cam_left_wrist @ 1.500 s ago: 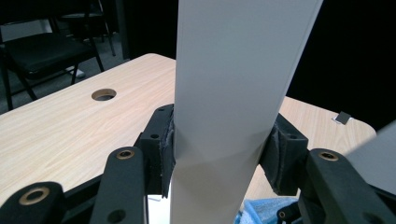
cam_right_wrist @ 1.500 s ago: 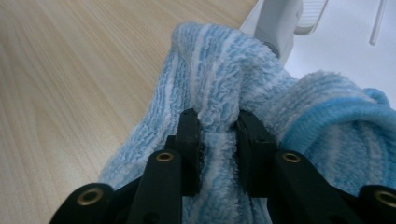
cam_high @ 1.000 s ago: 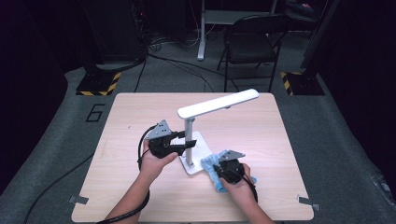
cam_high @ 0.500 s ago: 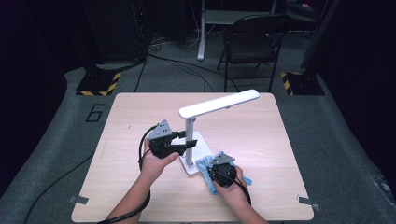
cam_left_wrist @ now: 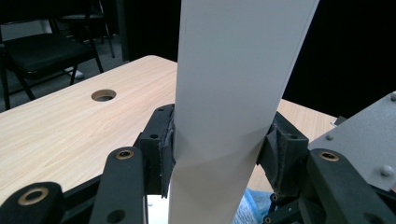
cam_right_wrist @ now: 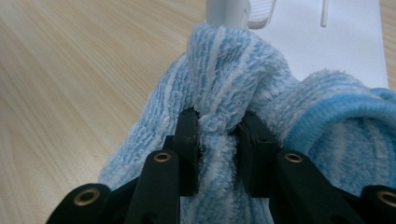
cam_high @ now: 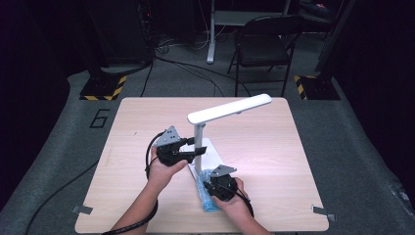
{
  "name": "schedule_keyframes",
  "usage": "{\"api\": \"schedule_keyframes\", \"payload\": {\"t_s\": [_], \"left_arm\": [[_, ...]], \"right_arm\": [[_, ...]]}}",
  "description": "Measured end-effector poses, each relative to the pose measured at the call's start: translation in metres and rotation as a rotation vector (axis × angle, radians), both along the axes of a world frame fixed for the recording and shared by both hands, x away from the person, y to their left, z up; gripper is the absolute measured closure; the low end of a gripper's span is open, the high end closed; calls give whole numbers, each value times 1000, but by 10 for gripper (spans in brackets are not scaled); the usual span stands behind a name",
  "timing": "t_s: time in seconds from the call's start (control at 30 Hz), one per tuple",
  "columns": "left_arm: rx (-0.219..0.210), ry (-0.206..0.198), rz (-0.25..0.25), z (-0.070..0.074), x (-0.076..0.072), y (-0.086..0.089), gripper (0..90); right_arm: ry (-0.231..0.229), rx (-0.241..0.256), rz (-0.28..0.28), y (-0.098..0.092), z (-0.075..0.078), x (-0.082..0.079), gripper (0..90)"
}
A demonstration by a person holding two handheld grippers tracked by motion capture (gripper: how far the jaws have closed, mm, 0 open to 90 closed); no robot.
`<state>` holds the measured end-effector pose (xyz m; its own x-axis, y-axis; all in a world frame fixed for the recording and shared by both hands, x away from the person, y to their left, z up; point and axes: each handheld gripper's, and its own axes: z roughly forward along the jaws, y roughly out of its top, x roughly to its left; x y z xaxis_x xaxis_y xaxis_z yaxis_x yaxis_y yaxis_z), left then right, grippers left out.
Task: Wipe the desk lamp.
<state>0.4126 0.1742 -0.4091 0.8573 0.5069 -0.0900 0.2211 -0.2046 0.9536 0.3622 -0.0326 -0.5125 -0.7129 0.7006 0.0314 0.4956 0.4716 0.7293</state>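
Nearest the person, the right gripper [cam_high: 209,187] pinches a bunched blue-and-white striped terry cloth [cam_right_wrist: 243,93] that lies on the wooden tabletop [cam_high: 274,147], at the near edge of the white desk lamp's flat base [cam_high: 210,152]. Beyond it, the left gripper [cam_high: 192,150] clamps the lamp's upright post [cam_left_wrist: 233,93], steadying it. Wiping looks barely begun; the base, and probably the post and head, remain.

Both the left gripper [cam_high: 188,152] and the right gripper [cam_high: 205,187] are black, each topped by a grey three-cornered plate with small screws. Their jaws carry brass-ringed pivot holes and dark pads, and a black cable trails from each. The forearms are bare, without sleeves.
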Motion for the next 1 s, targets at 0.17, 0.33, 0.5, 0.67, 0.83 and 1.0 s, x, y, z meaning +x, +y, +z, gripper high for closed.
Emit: {"api": "schedule_keyframes", "payload": {"t_s": [0.17,0.33,0.5,0.67,0.83,1.0], "left_arm": [[-7,0,-10,-1,1,2,511],[-9,2,-10,-1,0,3,511],[-11,-1,-7,-1,0,4,511],[-11,-3,-8,-1,1,4,511],[-10,0,-11,-1,1,4,510],[-5,-3,-16,0,-1,3,509]], "right_arm": [[-1,12,39,-5,-2,3,733],[-8,5,17,-19,-3,9,735],[17,13,-77,-41,-1,20,728],[39,51,-156,-62,-1,35,706],[33,47,-177,-68,1,35,701],[20,60,-185,-71,3,32,698]]}}
